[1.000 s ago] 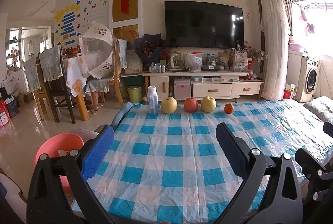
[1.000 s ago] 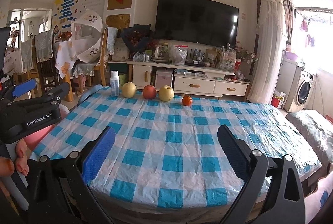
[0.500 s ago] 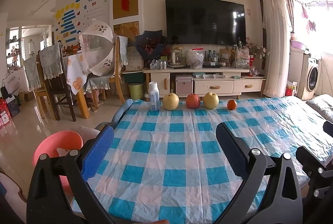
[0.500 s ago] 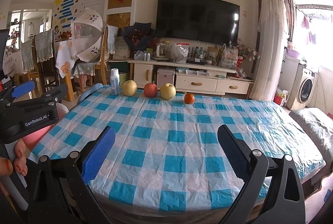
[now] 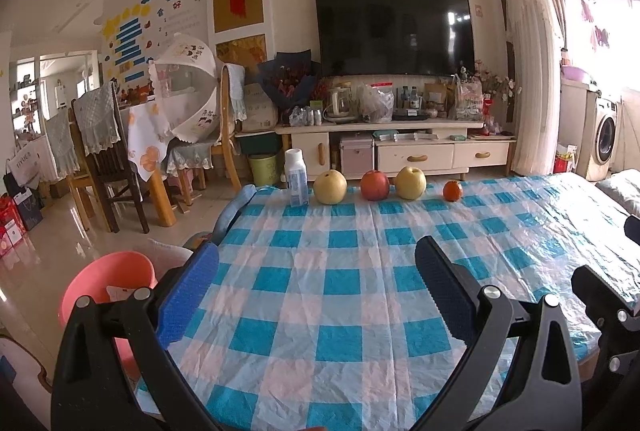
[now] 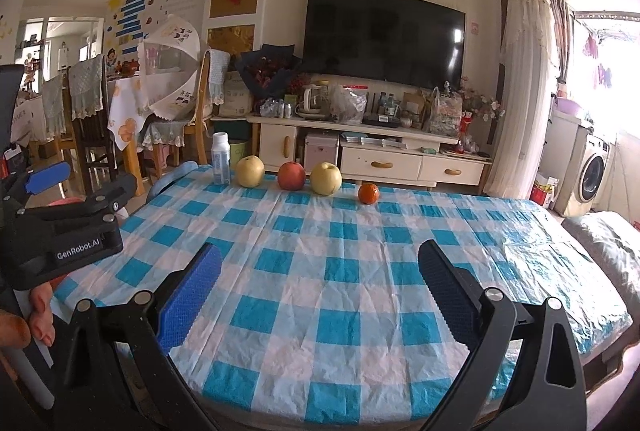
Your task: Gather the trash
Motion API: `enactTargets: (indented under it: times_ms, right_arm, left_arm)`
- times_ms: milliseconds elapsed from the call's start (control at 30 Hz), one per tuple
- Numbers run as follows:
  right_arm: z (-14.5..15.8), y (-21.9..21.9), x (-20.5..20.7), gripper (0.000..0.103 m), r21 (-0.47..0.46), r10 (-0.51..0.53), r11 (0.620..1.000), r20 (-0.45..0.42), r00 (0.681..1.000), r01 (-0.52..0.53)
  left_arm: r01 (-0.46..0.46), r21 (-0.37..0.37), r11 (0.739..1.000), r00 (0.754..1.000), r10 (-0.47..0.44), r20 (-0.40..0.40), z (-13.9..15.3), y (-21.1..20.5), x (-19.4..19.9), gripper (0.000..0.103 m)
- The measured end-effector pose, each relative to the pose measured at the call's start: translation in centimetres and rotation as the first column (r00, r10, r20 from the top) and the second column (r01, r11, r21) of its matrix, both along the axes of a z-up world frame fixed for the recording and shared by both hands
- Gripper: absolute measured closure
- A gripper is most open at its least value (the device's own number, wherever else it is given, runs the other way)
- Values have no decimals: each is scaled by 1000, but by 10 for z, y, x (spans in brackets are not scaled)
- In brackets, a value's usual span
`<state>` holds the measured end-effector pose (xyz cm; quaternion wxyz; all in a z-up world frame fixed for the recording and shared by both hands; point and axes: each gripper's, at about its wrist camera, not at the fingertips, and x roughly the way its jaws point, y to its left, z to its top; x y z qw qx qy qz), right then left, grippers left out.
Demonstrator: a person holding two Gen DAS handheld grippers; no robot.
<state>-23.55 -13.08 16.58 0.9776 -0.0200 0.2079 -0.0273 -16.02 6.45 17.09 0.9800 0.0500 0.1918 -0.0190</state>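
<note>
Left wrist: left tool (image 5: 316, 287) spread wide, bottle (image 5: 296, 177) far.

Crinkled glossy plastic tablecloth (image 5: 340, 279); smooth white plastic bottle (image 5: 296, 177).

left gripper (image 5: 316, 285): agape, empty | bottle (image 5: 296, 177) | pink bin (image 5: 106, 289)

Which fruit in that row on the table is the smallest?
The orange one at the right end of the row; the two yellow pears and the red apple are clearly bigger.
</note>
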Motion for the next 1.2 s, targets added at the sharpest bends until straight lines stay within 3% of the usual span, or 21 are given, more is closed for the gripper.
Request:
enactTargets:
  times_ms: [800, 967, 1067, 1200]
  right_arm:
    - [-44, -24, 77, 6, 69, 25, 997, -57, 998, -21]
    - [-71, -43, 122, 6, 118, 7, 993, -154, 988, 11]
    - [-100, -55, 159, 6, 128, -18, 990, -258, 966, 53]
    - [-143, -65, 198, 6, 117, -55, 987, -389, 920, 109]
  left_arm:
    - [20, 98, 995, 998, -14, -54, -33, -45, 57, 4]
    - [10, 78, 997, 979, 6, -203, -71, -57, 103, 4]
    - [-13, 61, 998, 945, 32, -327, -106, -61, 138, 4]
    - [-48, 43, 998, 904, 62, -423, -145, -62, 172, 4]
